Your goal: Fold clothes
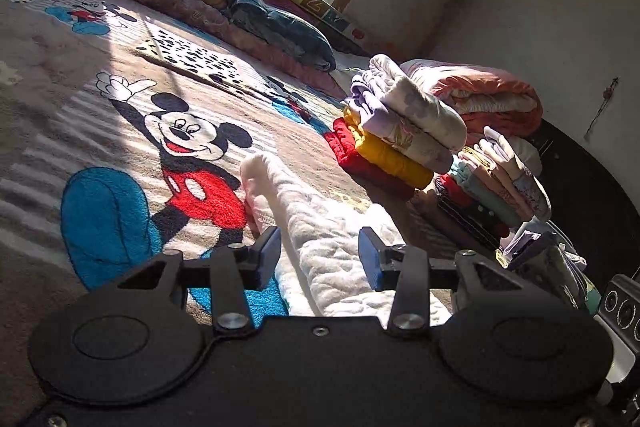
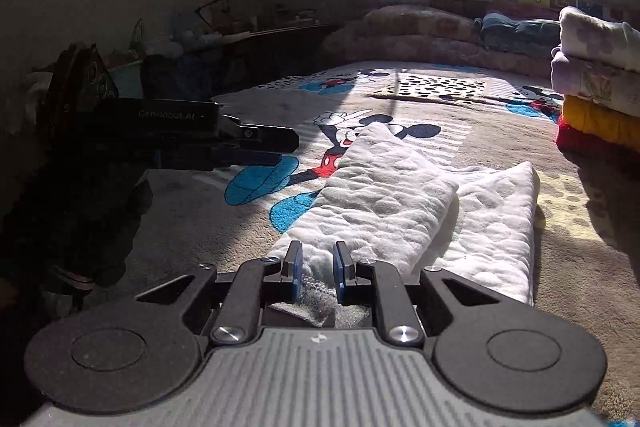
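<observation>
White garment (image 2: 404, 203) lies part-folded on the bed (image 2: 580, 267). My right claw (image 2: 316, 269) straddles its near hem, jaws narrowly apart; left claw (image 1: 320, 253) gapes, empty. Risk: pinching one layer, undoing the fold.

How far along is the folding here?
Done: stacks of folded clothes sit on the blanket. In hand: the white garment lies partly folded, with the right hand-held gripper open around its near edge and the left hand-held gripper open. Left: finishing its folds and stacking it.
</observation>
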Available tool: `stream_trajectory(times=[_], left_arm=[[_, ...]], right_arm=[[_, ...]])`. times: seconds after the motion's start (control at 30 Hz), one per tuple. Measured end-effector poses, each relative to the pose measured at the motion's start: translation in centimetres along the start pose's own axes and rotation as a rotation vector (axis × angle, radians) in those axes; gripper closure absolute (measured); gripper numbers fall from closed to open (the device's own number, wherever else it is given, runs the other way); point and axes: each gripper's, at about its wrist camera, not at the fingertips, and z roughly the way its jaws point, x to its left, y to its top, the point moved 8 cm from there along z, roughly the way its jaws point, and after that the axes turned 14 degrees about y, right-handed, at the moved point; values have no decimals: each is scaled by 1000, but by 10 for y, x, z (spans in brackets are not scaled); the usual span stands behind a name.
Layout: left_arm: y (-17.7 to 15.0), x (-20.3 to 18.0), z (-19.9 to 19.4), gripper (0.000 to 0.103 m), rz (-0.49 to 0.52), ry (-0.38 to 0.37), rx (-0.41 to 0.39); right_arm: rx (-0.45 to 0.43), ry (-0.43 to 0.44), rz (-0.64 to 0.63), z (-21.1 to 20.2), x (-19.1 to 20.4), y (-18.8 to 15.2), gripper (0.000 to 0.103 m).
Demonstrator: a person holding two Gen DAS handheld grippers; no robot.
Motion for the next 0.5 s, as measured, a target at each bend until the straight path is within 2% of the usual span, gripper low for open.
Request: stream_trajectory(times=[0.1,0.17,0.3,0.43,0.5], left_arm=[[28,-2,32,63,-13,-1,-6],[37,4,55,63,-34,4,22],[31,15,92,63,1,64,114],[31,13,112,63,29,50,131],[32,9,121,63,81,70,133]], right_arm=[[30,15,-34,11,3,-11,85],[38,21,-54,13,6,-17,84],[39,17,-103,13,10,-22,83],[72,13,-171,16,15,-25,81],[81,13,-189,15,18,-27,81]])
